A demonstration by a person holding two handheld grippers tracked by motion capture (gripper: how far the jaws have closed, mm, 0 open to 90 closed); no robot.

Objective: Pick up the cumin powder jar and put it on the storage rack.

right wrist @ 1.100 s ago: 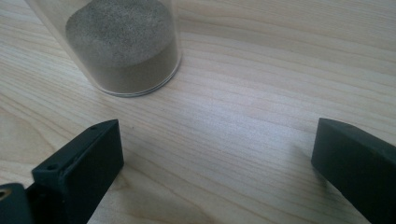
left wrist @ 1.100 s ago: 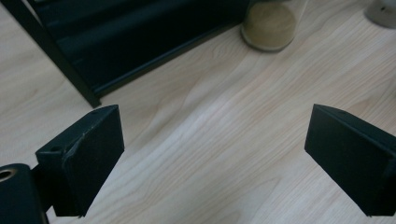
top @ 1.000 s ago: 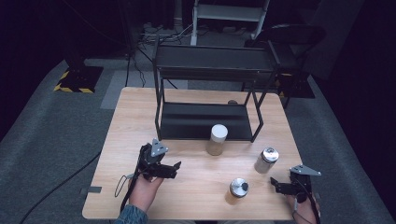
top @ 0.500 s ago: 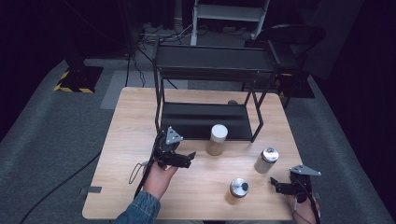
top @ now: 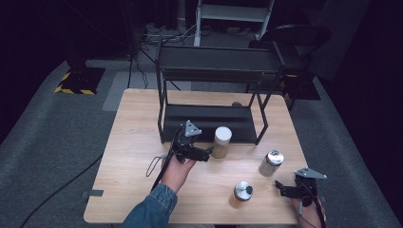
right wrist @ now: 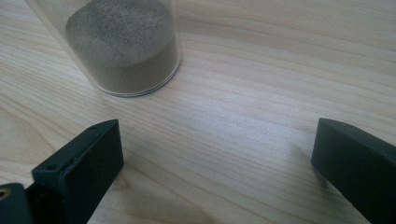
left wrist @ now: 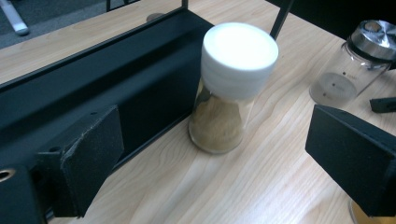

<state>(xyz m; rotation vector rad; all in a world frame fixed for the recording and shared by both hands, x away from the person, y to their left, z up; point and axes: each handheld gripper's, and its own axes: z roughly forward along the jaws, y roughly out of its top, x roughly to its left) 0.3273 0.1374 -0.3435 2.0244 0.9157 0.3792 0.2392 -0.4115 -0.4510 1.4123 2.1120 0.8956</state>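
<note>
A glass jar with a white lid [top: 221,141] [left wrist: 231,91], holding tan powder, stands on the table just in front of the black rack's lower shelf [top: 209,121] [left wrist: 93,88]. My left gripper [top: 205,154] [left wrist: 219,177] is open right beside it, jaws wide, the jar a little ahead of them and not touched. Two steel-lidded jars stand to the right: one [top: 271,163] [left wrist: 357,60] nearly empty, one [top: 242,193] nearer the front edge. My right gripper [top: 280,189] [right wrist: 215,172] rests open near the front right corner, facing a jar of grey-brown powder [right wrist: 123,44].
The black two-level metal rack [top: 216,59] stands on the far half of the wooden table [top: 138,142]. A small round object [top: 236,104] lies behind the shelf. A folding chair [top: 294,40] and dark floor with cables surround the table.
My left gripper has travelled right and forward across the table, from the left front area up to the white-lidded jar. The right gripper has stayed put.
</note>
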